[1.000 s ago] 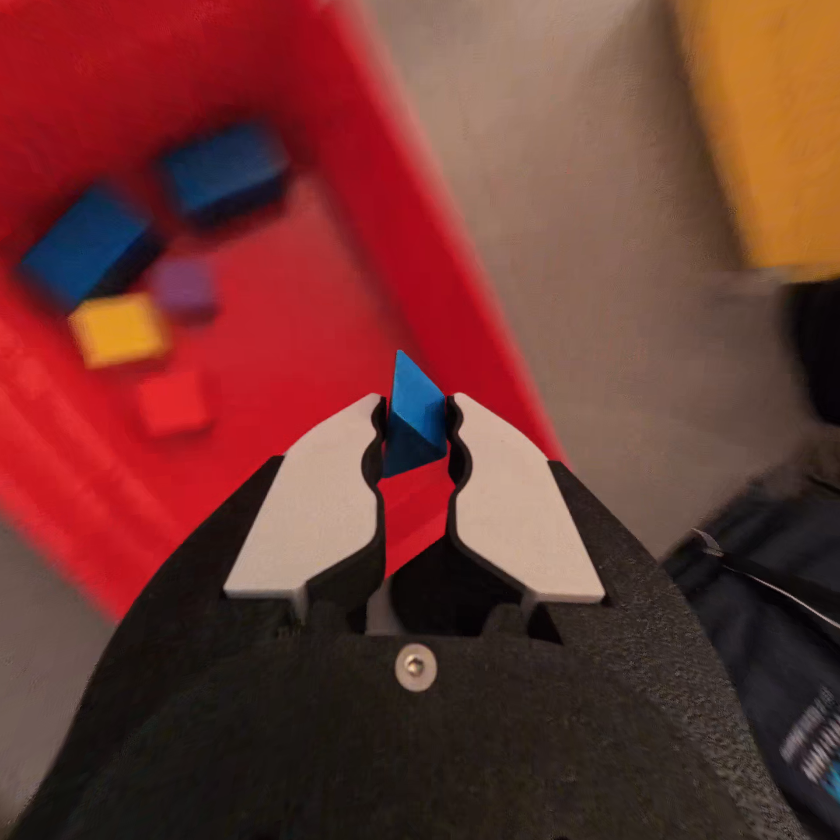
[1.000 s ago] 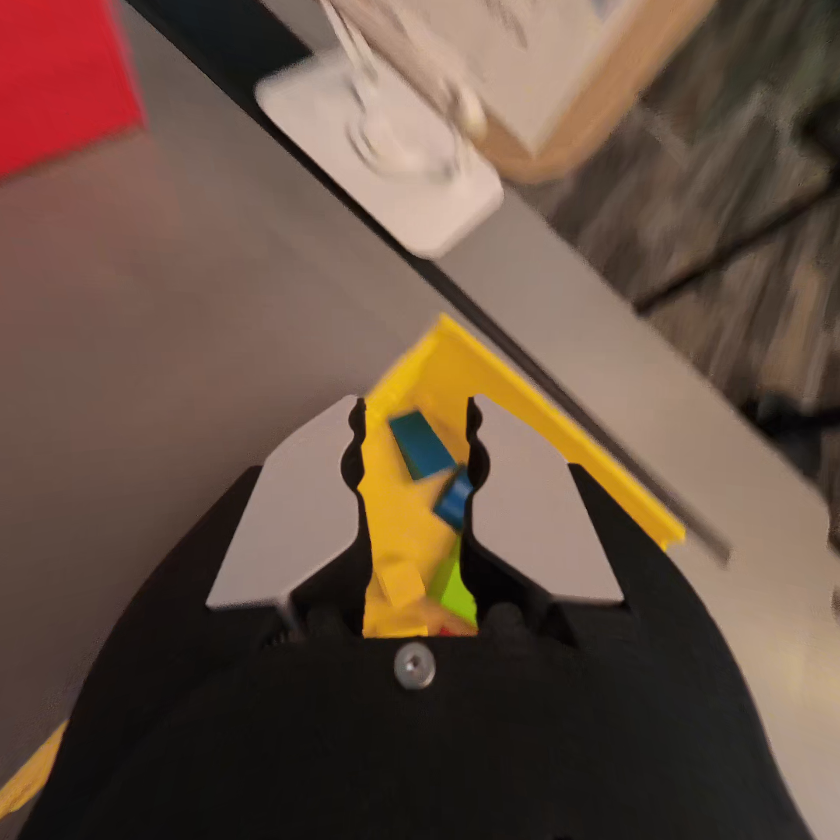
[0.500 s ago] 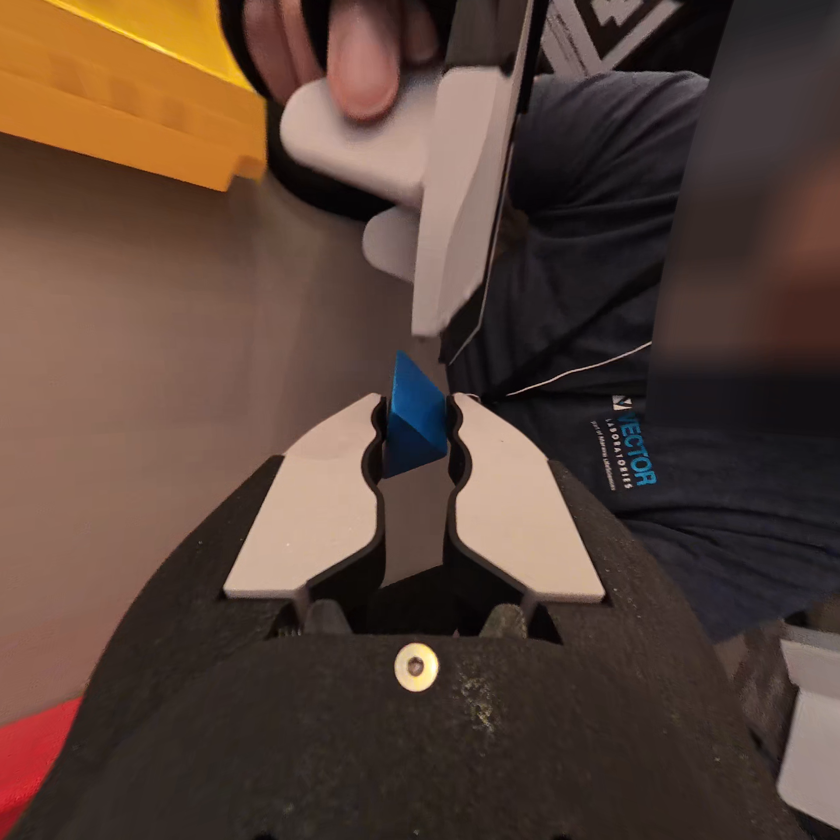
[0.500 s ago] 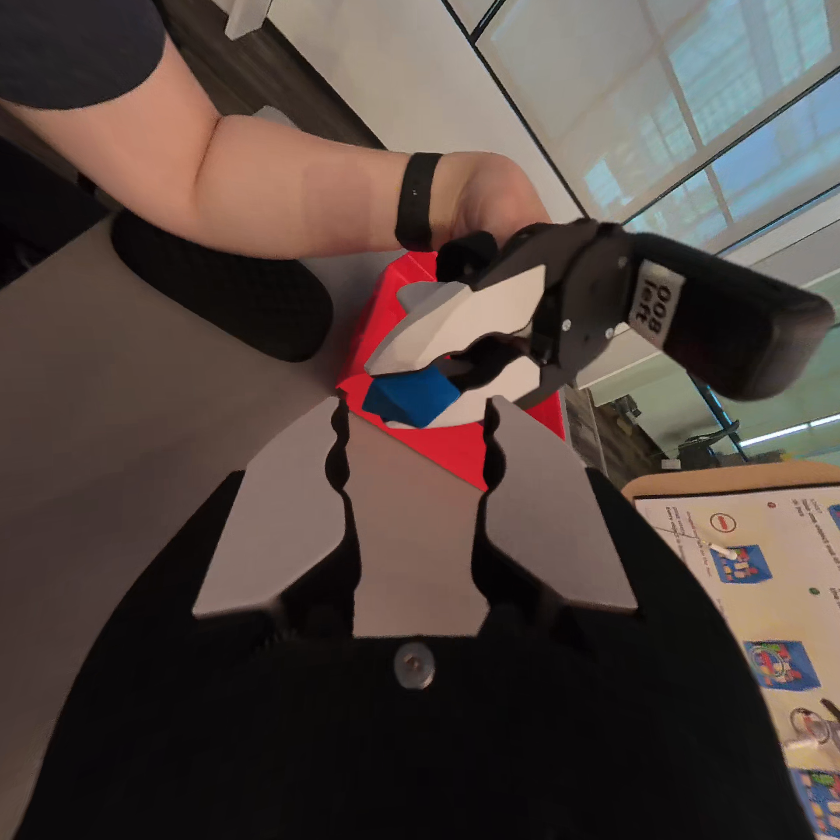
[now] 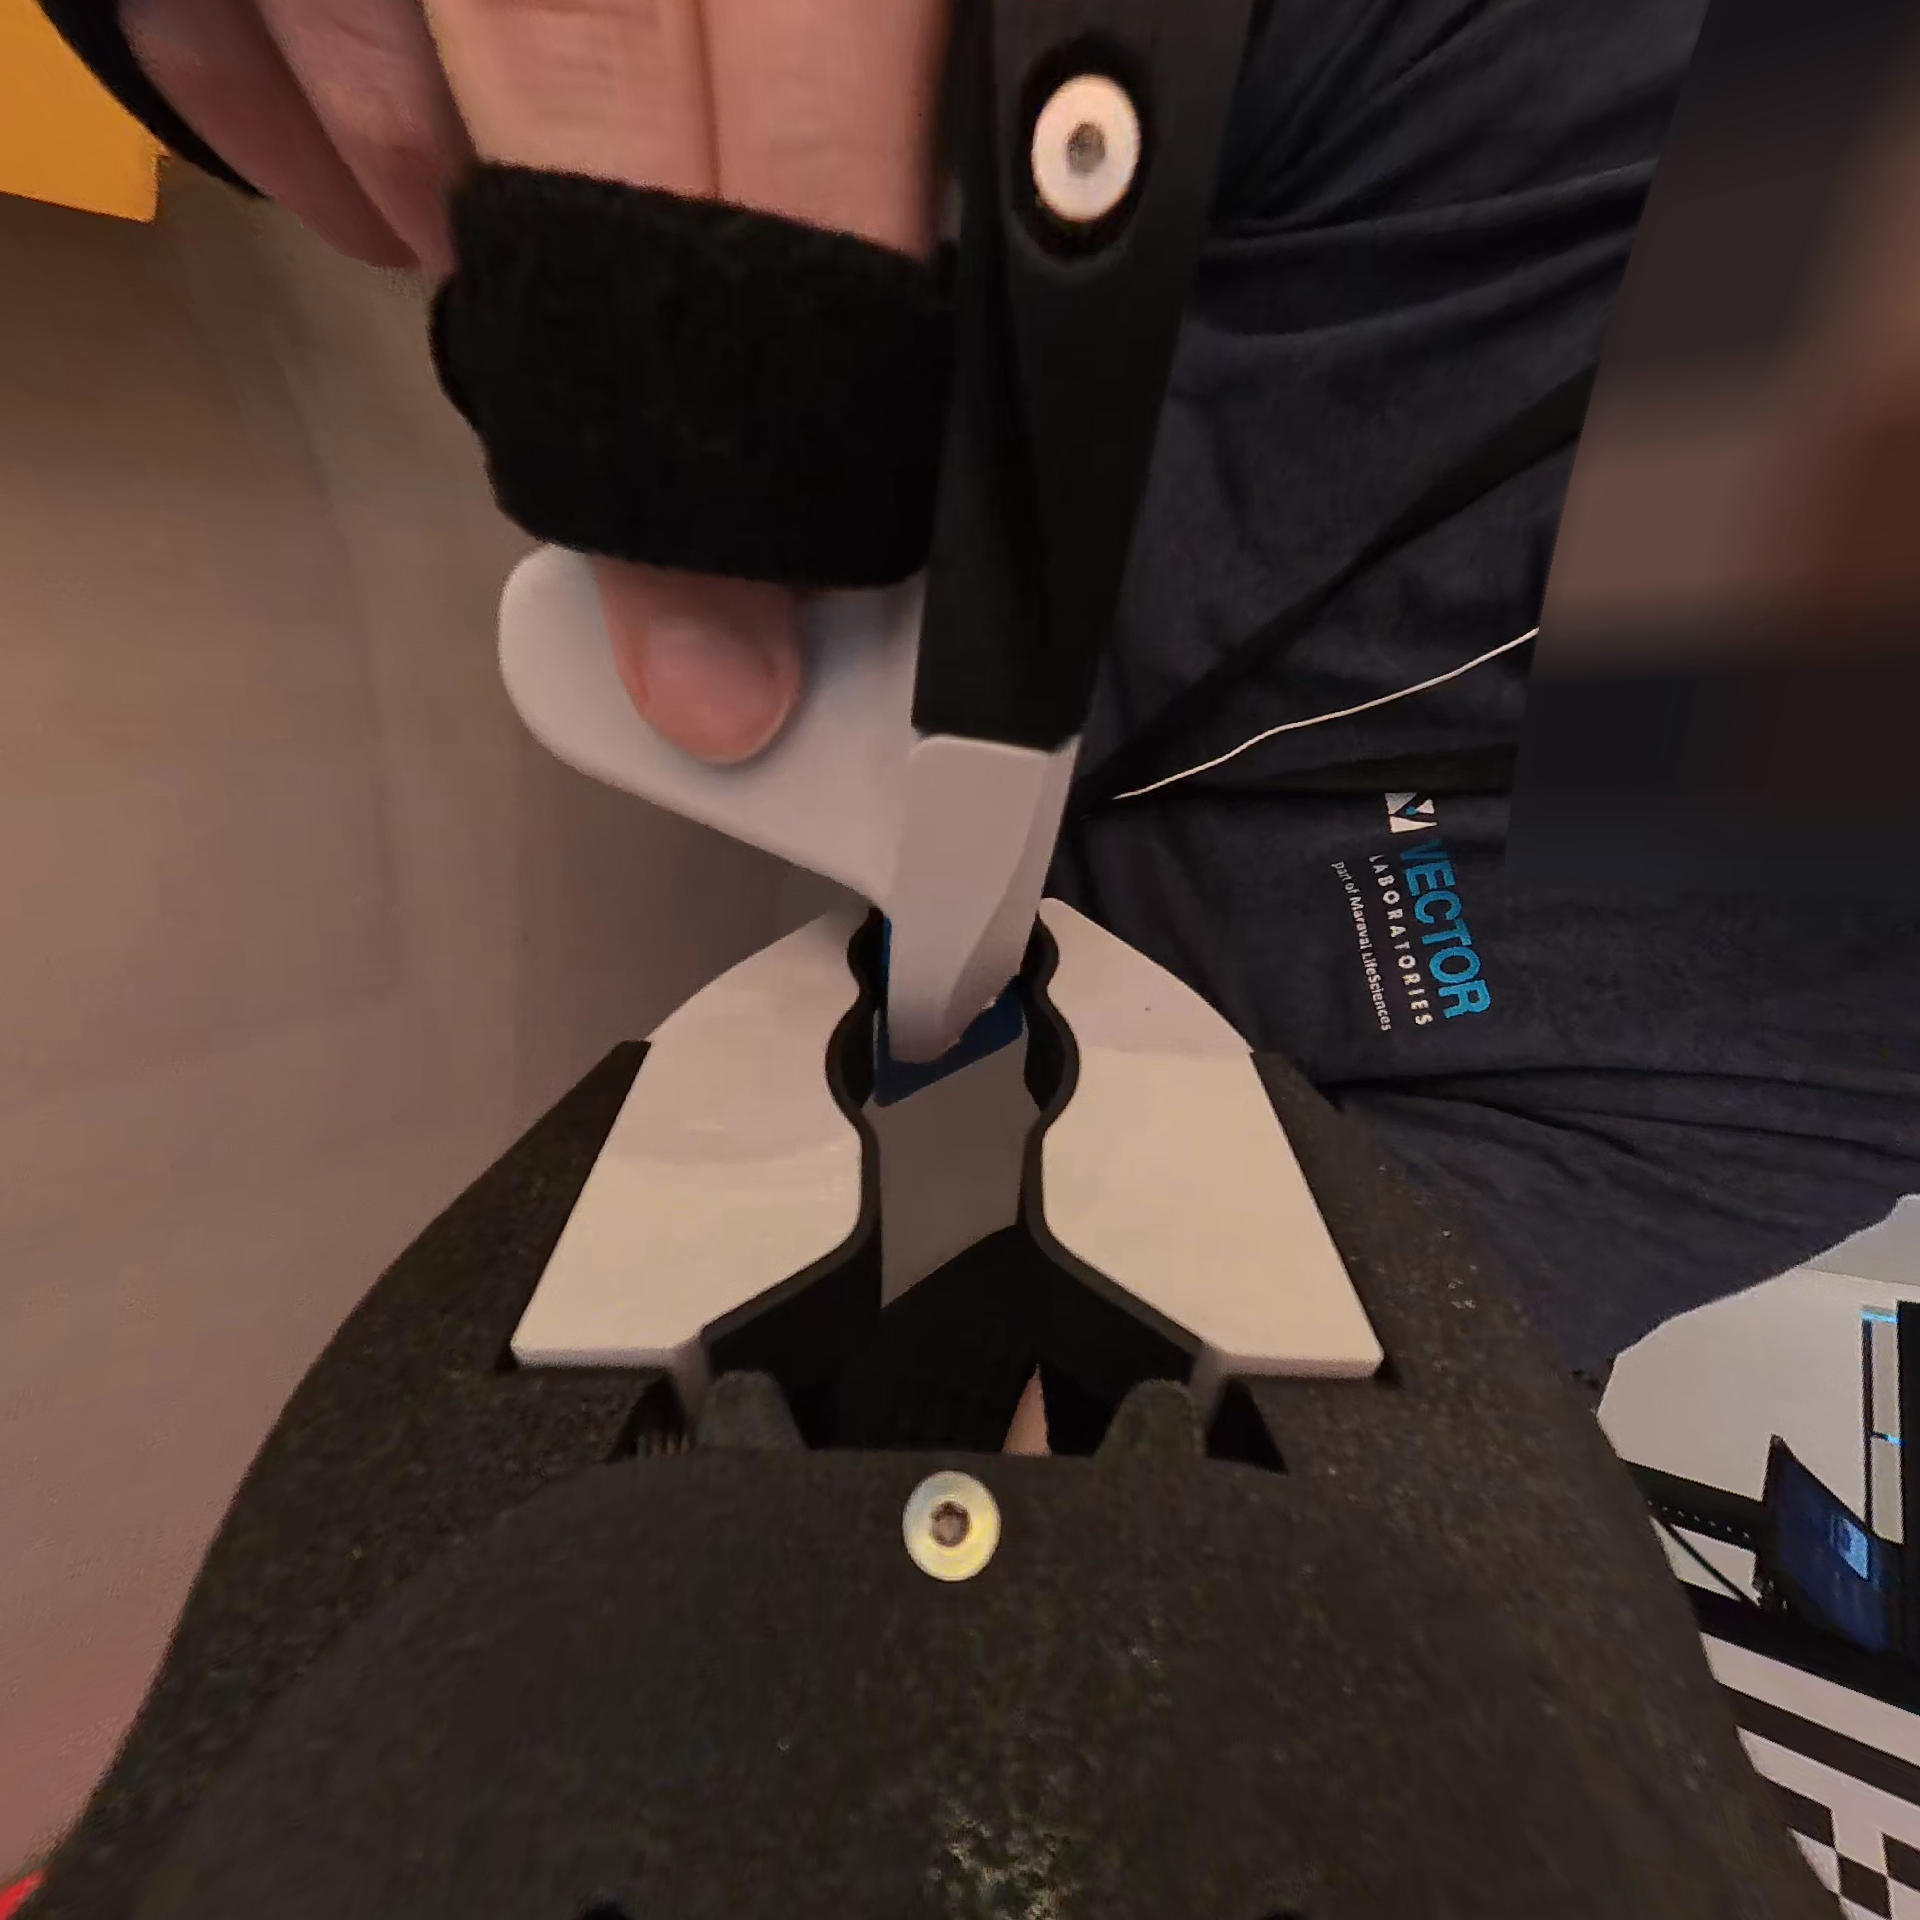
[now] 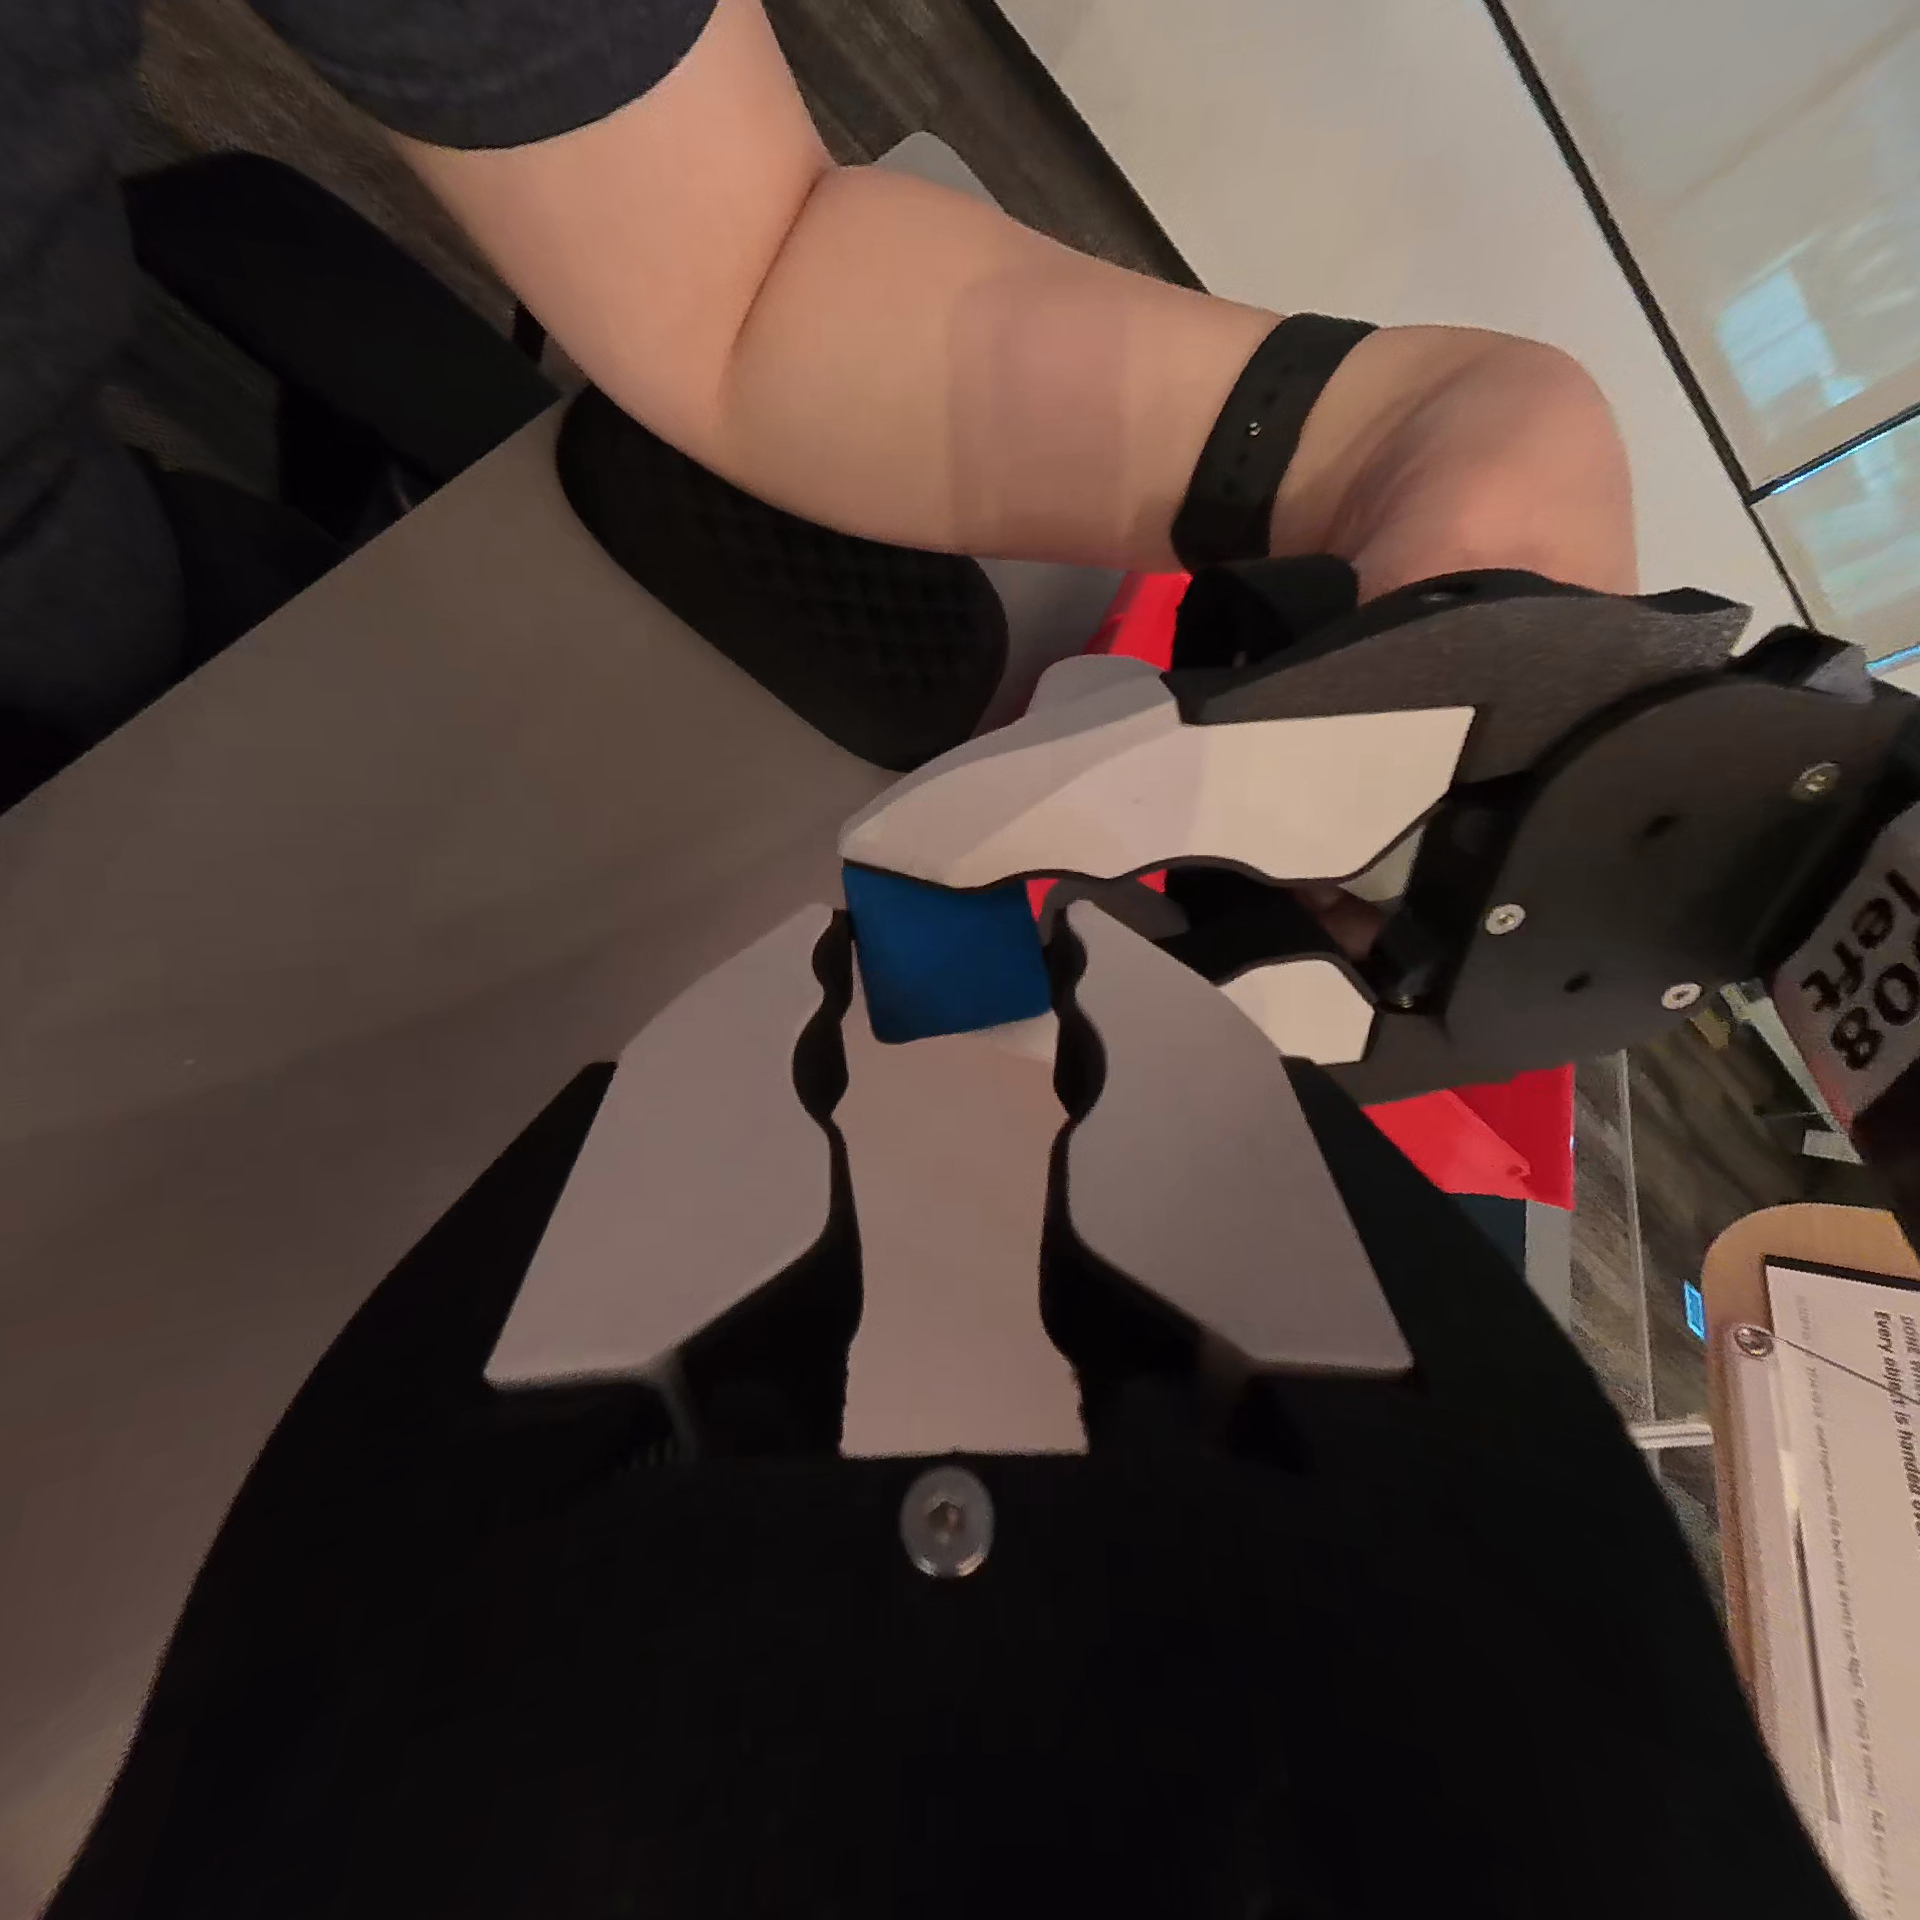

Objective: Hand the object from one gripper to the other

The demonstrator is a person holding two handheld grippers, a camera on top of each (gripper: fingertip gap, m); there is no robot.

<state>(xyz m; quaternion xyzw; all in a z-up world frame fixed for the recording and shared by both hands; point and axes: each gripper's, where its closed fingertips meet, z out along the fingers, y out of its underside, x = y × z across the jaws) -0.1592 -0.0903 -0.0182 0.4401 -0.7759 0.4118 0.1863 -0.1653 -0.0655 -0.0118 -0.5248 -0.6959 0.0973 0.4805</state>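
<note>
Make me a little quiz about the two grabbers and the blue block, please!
1. True or false: the blue block is lying flat on the table.
2. Pick one: what colour is the bin showing behind the left gripper in the right wrist view? A) red B) green C) white
3. Fill the gap: the block sits between the fingertips of ____ grippers, with the right gripper closing in from the other side.

Key: 1. False, it is held up in the air. 2. A. 3. both.
</note>
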